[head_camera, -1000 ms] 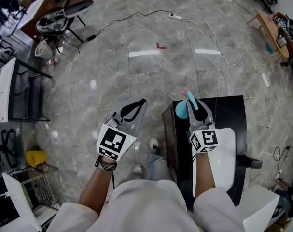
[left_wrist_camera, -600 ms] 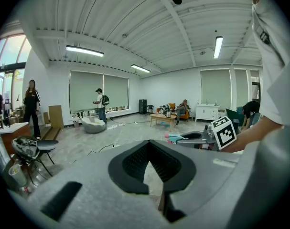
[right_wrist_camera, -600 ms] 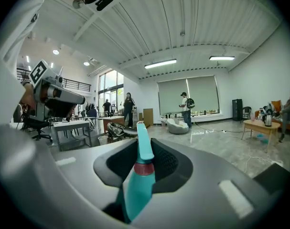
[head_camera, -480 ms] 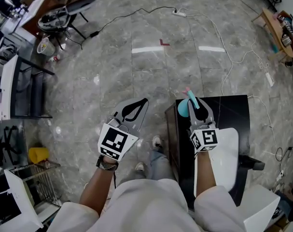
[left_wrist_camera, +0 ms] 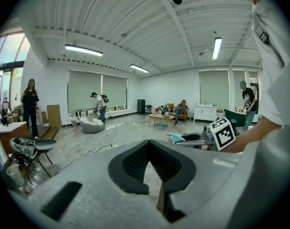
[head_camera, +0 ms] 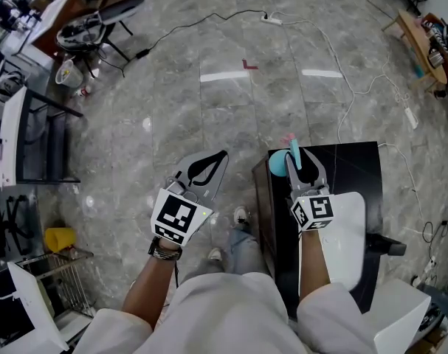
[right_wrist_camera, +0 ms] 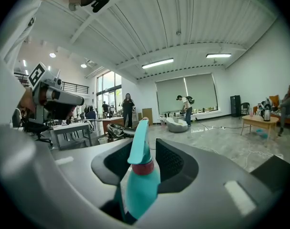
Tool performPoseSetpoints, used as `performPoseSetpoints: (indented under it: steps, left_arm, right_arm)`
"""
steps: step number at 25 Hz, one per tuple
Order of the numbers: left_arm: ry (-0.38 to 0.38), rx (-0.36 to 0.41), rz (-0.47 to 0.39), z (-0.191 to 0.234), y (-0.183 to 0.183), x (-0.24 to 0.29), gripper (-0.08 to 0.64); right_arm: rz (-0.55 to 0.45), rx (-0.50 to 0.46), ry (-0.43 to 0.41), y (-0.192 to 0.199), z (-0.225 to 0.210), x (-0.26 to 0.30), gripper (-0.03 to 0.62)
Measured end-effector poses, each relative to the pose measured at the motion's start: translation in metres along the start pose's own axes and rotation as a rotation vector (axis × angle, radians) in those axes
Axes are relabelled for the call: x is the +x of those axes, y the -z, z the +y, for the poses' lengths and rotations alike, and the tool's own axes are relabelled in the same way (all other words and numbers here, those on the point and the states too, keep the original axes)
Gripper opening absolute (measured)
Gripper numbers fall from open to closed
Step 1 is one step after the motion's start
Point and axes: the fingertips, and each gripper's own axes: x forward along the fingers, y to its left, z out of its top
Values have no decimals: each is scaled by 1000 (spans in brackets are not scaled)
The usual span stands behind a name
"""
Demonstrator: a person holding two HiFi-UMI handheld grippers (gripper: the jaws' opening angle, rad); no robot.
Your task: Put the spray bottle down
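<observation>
left gripper (head_camera: pixel 218 157) hangs to the side over the floor (head_camera: pixel 231 109), jaws pressed together at the tips, nothing in them. right gripper (head_camera: pixel 297 157) is over the far left corner of the black table (head_camera: pixel 353 169). its jaws have just been opening and now stand spread, with the bottle (head_camera: pixel 280 166) upright between them.

in the right gripper view the nozzle leans to 1 side of the gap and open space shows on the other, so i judge the grip to be off. the head view puts the bottle at the table's corner, close to the edge, but its base is hidden, so i cannot tell that it rests there.

as i read it the set-down is nearly done. what is left is to draw the right gripper back clear without knocking the bottle off the edge.
</observation>
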Motion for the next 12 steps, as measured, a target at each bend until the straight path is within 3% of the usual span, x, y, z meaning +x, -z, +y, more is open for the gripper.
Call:
performPoseSetpoints:
  steps: [12]
  left_arm:
    - [17,5,-13,-6,1,-13,3]
  right_arm:
    - [42,-39,21,6,8,-9,164]
